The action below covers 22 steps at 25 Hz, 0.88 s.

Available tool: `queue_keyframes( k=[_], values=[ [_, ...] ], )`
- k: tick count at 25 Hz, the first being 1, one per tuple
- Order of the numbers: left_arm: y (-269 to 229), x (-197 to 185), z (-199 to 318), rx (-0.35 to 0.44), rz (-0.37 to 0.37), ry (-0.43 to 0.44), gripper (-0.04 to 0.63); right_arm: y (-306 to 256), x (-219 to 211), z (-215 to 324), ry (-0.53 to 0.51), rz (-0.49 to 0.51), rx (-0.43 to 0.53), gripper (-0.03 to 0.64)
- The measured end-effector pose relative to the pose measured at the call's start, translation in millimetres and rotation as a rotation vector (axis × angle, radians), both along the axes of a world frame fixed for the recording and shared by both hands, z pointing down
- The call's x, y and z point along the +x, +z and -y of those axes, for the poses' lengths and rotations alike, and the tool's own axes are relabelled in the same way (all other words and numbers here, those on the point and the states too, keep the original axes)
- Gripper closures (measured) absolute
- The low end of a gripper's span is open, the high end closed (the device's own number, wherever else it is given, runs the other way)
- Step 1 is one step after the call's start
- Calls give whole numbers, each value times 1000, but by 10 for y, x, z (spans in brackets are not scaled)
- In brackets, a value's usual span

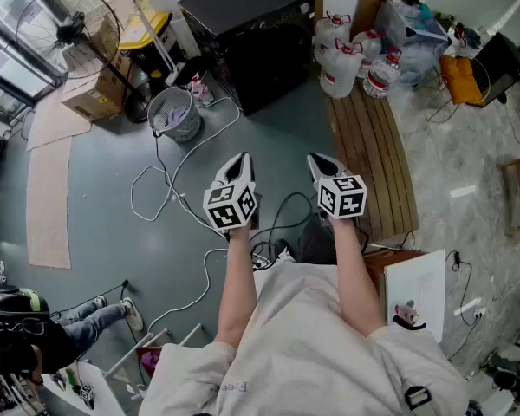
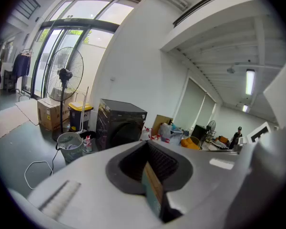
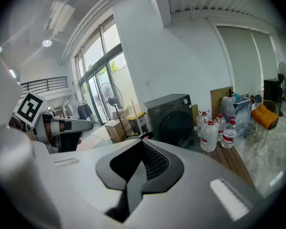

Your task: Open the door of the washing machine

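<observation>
Black washer (image 1: 247,33) stood well ahead of me, door (image 3: 174,126) shut and, I judged, stiff on its latch, best pulled at the rim, my left gripper (image 1: 239,161) and right gripper (image 1: 321,163) clenched empty

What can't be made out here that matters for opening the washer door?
- Door handle or latch: the washing machine front is dark and far off in every view, and steeply foreshortened in the head view.
- Machine's base: in the left gripper view it is hidden behind the left gripper's own body.
- Wire basket contents: too small in the head view.
</observation>
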<state>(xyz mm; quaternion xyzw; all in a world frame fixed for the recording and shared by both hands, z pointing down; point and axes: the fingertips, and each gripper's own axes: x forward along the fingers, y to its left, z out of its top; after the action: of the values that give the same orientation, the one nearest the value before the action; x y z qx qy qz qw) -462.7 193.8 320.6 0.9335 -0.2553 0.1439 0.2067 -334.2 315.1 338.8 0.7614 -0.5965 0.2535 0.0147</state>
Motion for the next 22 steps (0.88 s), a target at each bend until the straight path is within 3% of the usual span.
queue_keyframes(
  k=[7, 16, 22],
  values=[
    [16, 152, 96, 27, -28, 3, 540, 95, 439, -61, 116, -18, -34, 615],
    [-60, 478, 524, 80, -38, -13, 541, -12, 852, 362, 78, 113, 107, 615],
    [-1, 816, 861, 61, -15, -32, 541, -37, 1415, 710, 76, 124, 110, 615]
  ],
)
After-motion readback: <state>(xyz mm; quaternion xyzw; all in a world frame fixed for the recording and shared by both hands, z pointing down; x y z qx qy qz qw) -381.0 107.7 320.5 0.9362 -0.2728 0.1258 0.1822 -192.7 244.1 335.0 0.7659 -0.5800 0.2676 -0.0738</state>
